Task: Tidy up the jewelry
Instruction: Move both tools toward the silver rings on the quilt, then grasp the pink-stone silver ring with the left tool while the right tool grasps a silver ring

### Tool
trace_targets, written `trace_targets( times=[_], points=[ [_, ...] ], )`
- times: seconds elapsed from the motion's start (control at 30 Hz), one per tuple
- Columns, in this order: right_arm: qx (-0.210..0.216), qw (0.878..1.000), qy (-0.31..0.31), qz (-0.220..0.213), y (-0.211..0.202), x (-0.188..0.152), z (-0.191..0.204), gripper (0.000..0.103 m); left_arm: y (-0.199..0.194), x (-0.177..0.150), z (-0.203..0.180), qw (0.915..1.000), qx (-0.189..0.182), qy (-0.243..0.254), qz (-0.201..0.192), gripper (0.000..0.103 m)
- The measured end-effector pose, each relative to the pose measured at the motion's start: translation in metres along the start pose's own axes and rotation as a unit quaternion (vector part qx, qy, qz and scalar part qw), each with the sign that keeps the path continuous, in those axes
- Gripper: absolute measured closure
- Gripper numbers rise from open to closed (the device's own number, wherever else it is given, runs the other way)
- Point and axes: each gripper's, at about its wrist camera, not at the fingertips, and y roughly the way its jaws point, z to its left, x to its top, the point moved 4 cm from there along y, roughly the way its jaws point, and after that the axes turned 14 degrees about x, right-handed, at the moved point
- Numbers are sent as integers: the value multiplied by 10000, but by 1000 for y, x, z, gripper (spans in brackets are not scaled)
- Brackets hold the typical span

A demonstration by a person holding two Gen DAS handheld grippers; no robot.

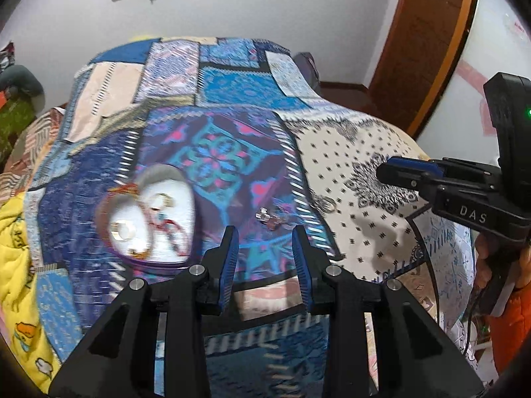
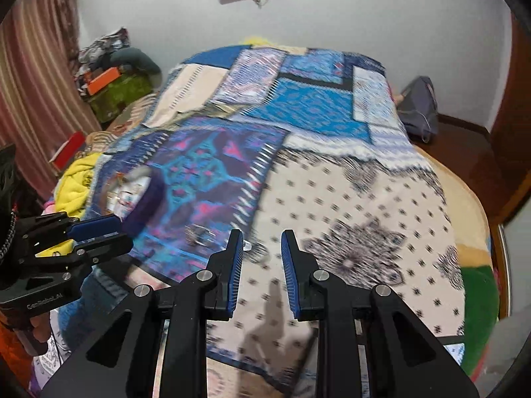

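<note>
A heart-shaped purple jewelry box (image 1: 149,219) with a white lining lies open on the patterned bedspread (image 1: 232,126), holding rings, gold pieces and a red cord. It also shows blurred in the right wrist view (image 2: 139,195). Small loose jewelry pieces (image 1: 268,217) lie on the spread just beyond my left gripper (image 1: 265,235), which is open and empty. A silver ring (image 1: 327,204) lies further right. My right gripper (image 2: 260,238) is open and empty above the cream dotted patch; it shows in the left wrist view (image 1: 391,172).
A yellow blanket (image 1: 16,265) lies at the bed's left edge. Bags and boxes (image 2: 113,79) are piled by the curtain at the far left. A grey bag (image 2: 418,106) sits on the floor at the far right, near a wooden door (image 1: 428,39).
</note>
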Motion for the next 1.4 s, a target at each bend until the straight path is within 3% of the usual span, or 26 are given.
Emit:
trace_targets(
  times=[0.4, 0.63, 0.73, 0.83, 0.97, 1.1, 1.2, 1.27, 1.4],
  points=[
    [380, 9969, 49, 689, 34, -19, -16, 82, 50, -9, -19, 9981, -191, -43, 581, 71],
    [460, 9930, -189, 1076, 60, -21, -15, 82, 65, -3, -22, 9983, -121, -63, 560, 71],
    [490, 9919, -294, 1131, 64, -20, -12, 81, 69, 0, -23, 9986, -70, -37, 530, 71],
    [534, 9911, -396, 1153, 67, -19, -9, 69, 72, 4, -24, 9985, -64, -53, 538, 71],
    [526, 9917, -488, 1068, 69, -20, -7, 68, 76, 7, -24, 9984, -93, -23, 558, 71],
    [519, 9920, -493, 1044, 72, -18, -9, 68, 80, 9, -24, 9987, 37, 64, 510, 81],
    [440, 9924, -550, 1007, 73, -18, -7, 74, 80, 8, -24, 9987, 74, 56, 499, 89],
    [391, 9929, -555, 974, 73, -17, -8, 83, 79, 8, -24, 9987, 53, 41, 505, 89],
    [393, 9937, -491, 933, 71, -16, -10, 83, 75, 5, -24, 9987, 26, 51, 512, 89]
  ],
)
